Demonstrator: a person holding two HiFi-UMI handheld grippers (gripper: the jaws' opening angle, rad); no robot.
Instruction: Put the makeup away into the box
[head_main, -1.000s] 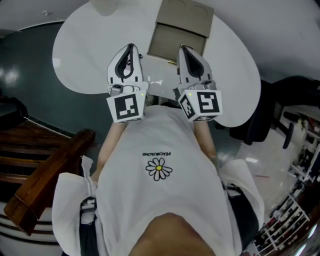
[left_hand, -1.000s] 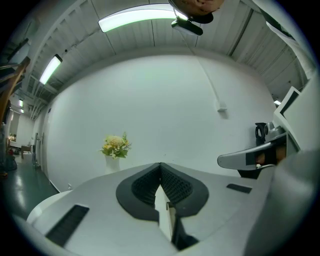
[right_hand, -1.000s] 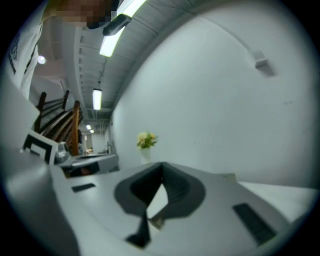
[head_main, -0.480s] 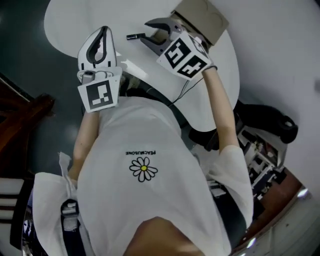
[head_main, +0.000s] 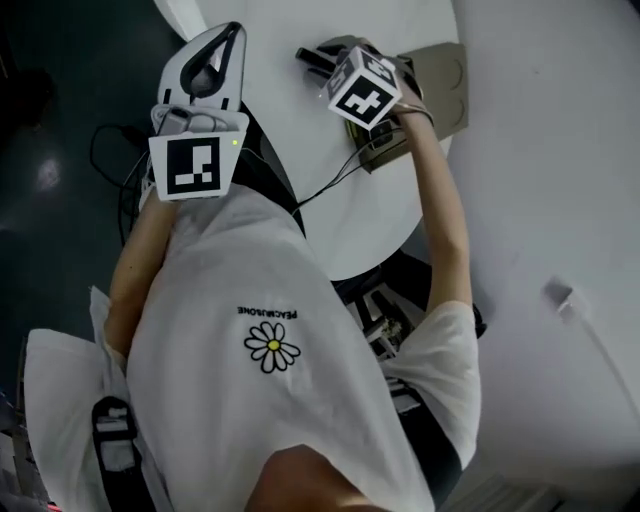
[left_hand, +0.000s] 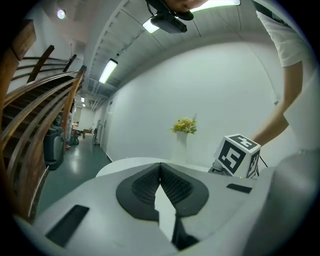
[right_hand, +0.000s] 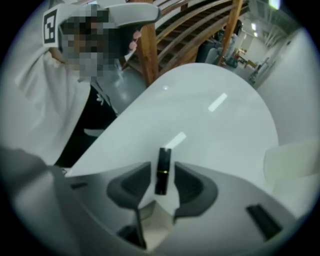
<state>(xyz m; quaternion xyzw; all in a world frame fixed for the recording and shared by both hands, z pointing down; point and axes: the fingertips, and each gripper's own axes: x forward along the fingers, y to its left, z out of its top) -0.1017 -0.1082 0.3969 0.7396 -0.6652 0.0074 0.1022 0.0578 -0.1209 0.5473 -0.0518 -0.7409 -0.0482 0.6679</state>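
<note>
Hovering the right gripper (head_main: 318, 55) nose-down over the round white table (head_main: 400, 200). Its jaws have just been opening and are standing spread. The small black lipstick tube with a thin gold band (right_hand: 162, 170) is lying flat on the tabletop between them, clear of both pads. Nothing is being gripped yet.

Risks I'm weighing from here:
- The tube is round and glossy, so I'm expecting it to roll or skate if one pad is reaching it first. It's sitting roughly centred in the gap but slightly skewed to the pads, so a fast close could be spinning it out.
- It's slim and lying low. If I'm closing too high, the pads are only catching its top and it's squirting out. Too low, and the tips are digging into the table.
- The tan cardboard box (head_main: 440, 80) is sitting just beside the right gripper, on the side away from the left one. A weak pinch could be dropping the tube on the way over the box wall.

The left gripper (head_main: 225, 40) is hanging off to the other side of the right one, jaws pressed together at the tips and holding nothing, so it isn't steadying the tube.

Tube look: a short straight cylinder, black and shiny, with the gold ring around its middle. I'm reading it as capped, but not with certainty.
</note>
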